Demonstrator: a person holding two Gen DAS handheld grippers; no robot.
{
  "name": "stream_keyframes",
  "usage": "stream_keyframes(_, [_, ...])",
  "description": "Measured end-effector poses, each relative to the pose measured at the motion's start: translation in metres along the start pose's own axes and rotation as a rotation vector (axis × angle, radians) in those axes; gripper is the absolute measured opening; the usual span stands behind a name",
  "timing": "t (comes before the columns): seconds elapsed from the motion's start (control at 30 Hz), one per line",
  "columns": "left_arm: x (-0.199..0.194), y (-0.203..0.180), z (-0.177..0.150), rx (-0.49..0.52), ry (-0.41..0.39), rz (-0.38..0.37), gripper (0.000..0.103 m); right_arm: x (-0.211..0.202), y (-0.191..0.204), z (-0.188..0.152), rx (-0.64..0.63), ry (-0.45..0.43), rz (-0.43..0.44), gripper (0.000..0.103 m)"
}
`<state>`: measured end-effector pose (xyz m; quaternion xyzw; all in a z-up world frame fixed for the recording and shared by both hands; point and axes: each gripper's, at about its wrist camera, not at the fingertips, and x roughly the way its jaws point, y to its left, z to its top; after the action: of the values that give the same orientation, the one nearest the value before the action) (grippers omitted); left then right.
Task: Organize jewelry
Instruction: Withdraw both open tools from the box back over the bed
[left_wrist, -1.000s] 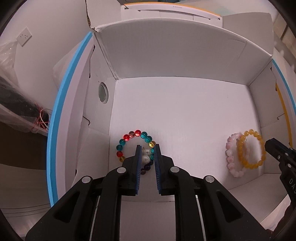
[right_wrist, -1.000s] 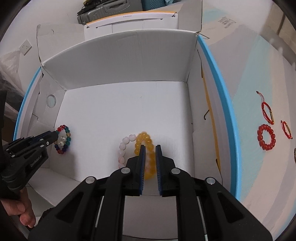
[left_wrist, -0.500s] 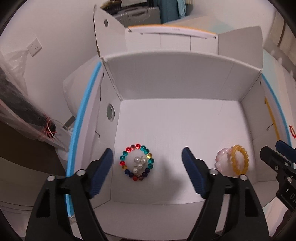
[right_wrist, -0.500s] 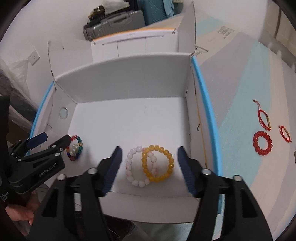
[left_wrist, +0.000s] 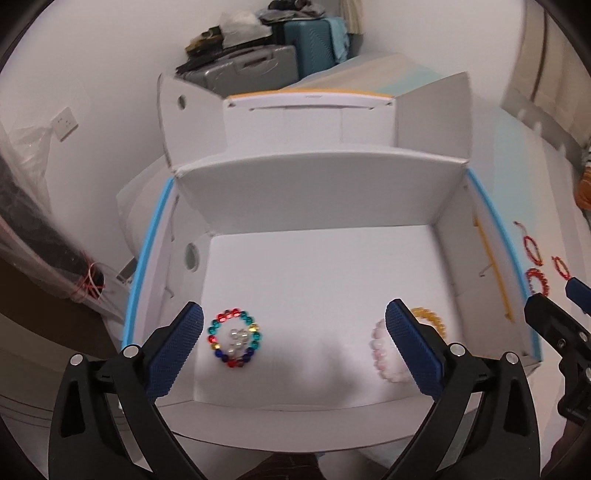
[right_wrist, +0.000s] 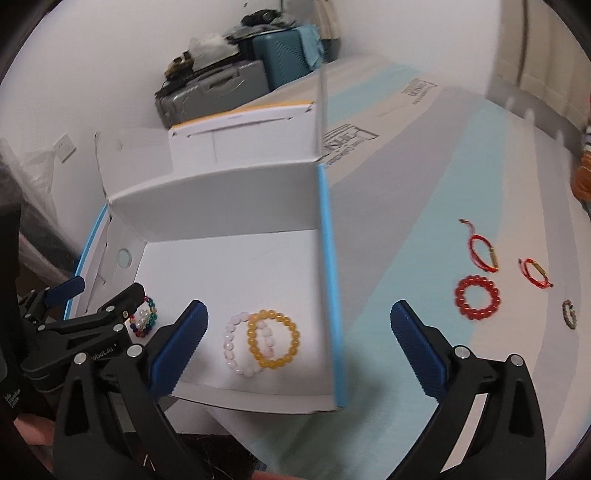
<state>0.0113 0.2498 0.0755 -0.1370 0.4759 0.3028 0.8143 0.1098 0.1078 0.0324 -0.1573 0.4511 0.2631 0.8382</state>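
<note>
Two hand-held grippers hang above an open white cardboard box (left_wrist: 317, 199), both with jaws opening wide and nothing between the pads. The left gripper (left_wrist: 293, 345) is over the box's near-left floor, where a multicoloured bead bracelet (left_wrist: 235, 337) lies flat with a small cluster of pearly white beads (left_wrist: 236, 338) inside its ring, just right of the left blue pad. The right gripper (right_wrist: 295, 350) straddles the box's right wall, whose top edge is blue (right_wrist: 330, 295). On the near-right floor a pink bead bracelet (right_wrist: 236, 345) and a yellow bead bracelet (right_wrist: 273, 338) rest overlapping, the yellow one on top and to the right. Outside the box, farther right on a striped grey and pale blue surface (right_wrist: 424, 184), lie a red bead bracelet (right_wrist: 477, 297), two red cord bracelets (right_wrist: 480, 245) and, near the edge, a small dark beaded piece (right_wrist: 569, 314). Beyond the box, grey and teal suitcases (left_wrist: 258, 66) stand against a white wall
</note>
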Motion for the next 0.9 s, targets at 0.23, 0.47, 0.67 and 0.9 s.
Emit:
stream_keyframes(0.23, [-0.022, -0.045, 0.003, 0.054, -0.033, -0.041, 0.097, -0.024, -0.043, -0.001, 0.043, -0.045, -0.039, 0.095])
stream_keyframes(0.47, [-0.029, -0.099, -0.001, 0.122, -0.048, -0.093, 0.097, -0.050, -0.096, -0.003, 0.110, -0.102, -0.095, 0.095])
stream_keyframes(0.67, [-0.033, -0.147, -0.005, 0.167, -0.054, -0.137, 0.097, -0.065, -0.141, -0.017, 0.162, -0.118, -0.162, 0.095])
stream_keyframes(0.9, [-0.044, -0.204, -0.009, 0.218, -0.070, -0.215, 0.097, -0.080, -0.201, -0.039, 0.213, -0.129, -0.270, 0.095])
